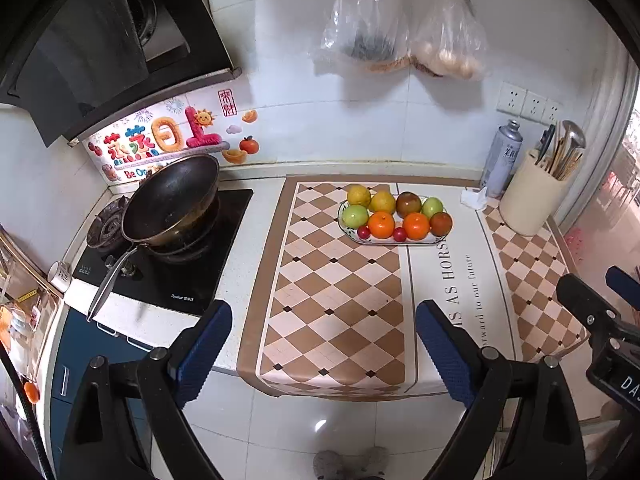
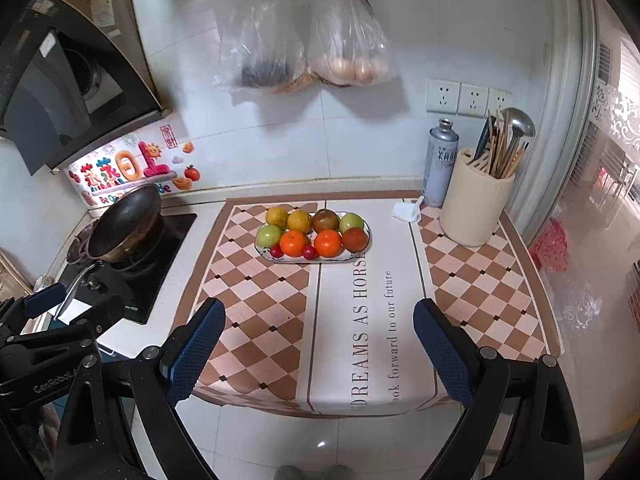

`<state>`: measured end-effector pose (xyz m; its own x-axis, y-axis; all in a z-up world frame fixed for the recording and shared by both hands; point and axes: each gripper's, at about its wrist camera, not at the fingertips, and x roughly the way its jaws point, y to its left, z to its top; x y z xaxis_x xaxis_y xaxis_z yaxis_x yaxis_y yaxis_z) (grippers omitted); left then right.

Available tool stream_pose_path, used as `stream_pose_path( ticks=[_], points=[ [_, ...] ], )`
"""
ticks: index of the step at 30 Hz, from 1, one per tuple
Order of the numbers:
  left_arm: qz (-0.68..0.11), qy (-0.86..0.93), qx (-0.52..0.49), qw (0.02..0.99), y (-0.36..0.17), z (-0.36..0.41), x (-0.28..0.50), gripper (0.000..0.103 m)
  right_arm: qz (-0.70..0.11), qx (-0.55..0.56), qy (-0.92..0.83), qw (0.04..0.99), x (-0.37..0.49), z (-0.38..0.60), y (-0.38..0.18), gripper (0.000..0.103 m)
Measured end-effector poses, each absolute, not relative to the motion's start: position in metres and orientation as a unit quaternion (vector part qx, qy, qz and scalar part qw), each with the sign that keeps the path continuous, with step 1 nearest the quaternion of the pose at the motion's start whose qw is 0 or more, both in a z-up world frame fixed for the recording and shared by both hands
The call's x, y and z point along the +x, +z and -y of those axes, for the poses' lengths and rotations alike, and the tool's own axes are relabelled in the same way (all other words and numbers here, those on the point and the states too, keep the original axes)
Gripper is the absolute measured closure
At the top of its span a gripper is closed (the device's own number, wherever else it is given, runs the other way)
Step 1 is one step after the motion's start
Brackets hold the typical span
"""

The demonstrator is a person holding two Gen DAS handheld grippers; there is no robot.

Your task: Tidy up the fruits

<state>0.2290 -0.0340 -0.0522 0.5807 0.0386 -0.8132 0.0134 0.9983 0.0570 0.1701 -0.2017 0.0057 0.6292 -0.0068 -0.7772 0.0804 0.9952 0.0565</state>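
A white patterned plate (image 1: 352,237) (image 2: 370,240) sits on the checkered mat (image 1: 332,300) (image 2: 260,300) toward the back of the counter. It holds several fruits: two oranges (image 1: 381,225) (image 2: 293,243), green apples (image 1: 355,216) (image 2: 269,235), yellow citrus (image 1: 358,195) (image 2: 277,216), red-brown apples (image 1: 441,223) (image 2: 355,239) and small red fruits (image 1: 363,232) (image 2: 276,251). My left gripper (image 1: 324,344) is open and empty, hovering over the counter's front edge, well short of the plate. My right gripper (image 2: 320,344) is likewise open and empty in front of the plate. Each gripper shows at the edge of the other's view.
A black wok (image 1: 172,200) (image 2: 126,224) stands on the stove at the left. A cream utensil holder (image 1: 532,196) (image 2: 476,204) and a grey spray can (image 1: 502,156) (image 2: 440,160) stand at the back right beside crumpled tissue (image 2: 408,211). Plastic bags (image 1: 400,28) (image 2: 304,36) hang on the wall.
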Motion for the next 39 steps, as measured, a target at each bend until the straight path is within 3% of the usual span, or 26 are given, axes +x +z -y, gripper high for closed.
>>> stream_pose_path(
  ticks=[12,17,20,39],
  points=[
    [-0.479,0.005,0.019,0.877,-0.070,0.037,0.249,0.009,-0.455,0.033,-0.023,0.890,0.191,0.202,-0.018,0.006],
    [-0.486,0.005,0.018,0.874,-0.077,0.035,0.253,0.009,-0.456,0.030,-0.026,0.889,0.192,0.202,-0.019,0.006],
    [-0.485,0.002,0.016,0.874,-0.077,0.034,0.254,0.003,-0.456,0.028,-0.029,0.889,0.192,0.201,-0.019,0.006],
    [-0.479,0.006,0.014,0.878,-0.074,0.029,0.256,0.002,-0.453,0.021,-0.027,0.891,0.199,0.193,-0.016,0.006]
  ],
)
